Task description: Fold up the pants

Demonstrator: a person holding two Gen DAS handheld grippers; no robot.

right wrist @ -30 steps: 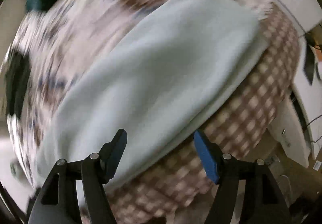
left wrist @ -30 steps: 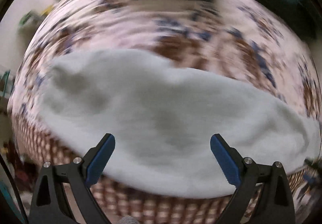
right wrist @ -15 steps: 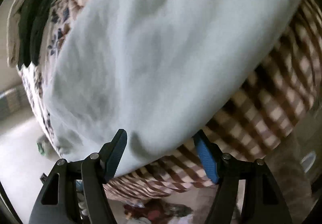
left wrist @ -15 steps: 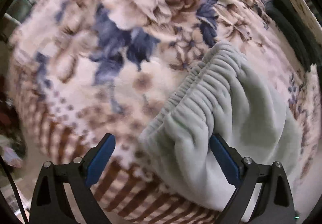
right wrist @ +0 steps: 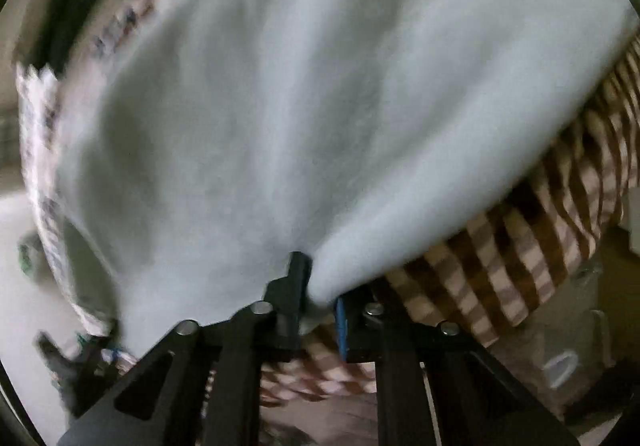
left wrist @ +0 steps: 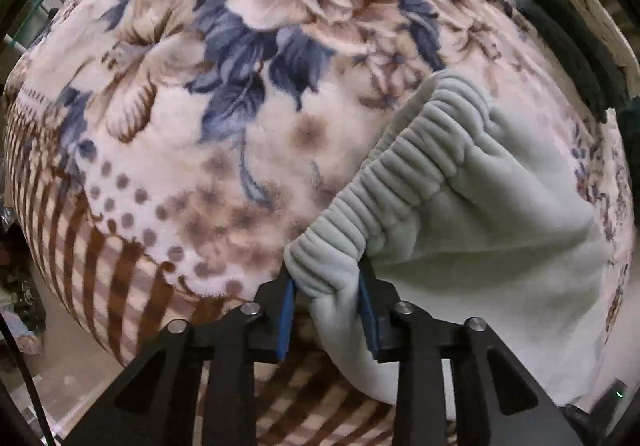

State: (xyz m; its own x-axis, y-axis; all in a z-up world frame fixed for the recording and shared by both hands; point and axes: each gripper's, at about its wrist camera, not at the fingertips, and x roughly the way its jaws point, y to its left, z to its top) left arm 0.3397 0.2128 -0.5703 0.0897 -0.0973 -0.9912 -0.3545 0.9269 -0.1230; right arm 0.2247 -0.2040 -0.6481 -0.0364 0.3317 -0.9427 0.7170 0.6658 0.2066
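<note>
Both jaw pairs have just closed: my left hand-held gripper [left wrist: 326, 310] pinches the pants [left wrist: 480, 230] waistband corner at lower centre; my right hand-held gripper [right wrist: 320, 306] pinches their edge, over the floral blanket [left wrist: 248, 93].

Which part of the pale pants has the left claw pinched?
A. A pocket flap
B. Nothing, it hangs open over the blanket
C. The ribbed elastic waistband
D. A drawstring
C: in the left wrist view the left claw is clamped on a corner of the pants at the gathered, ribbed waistband.
</note>
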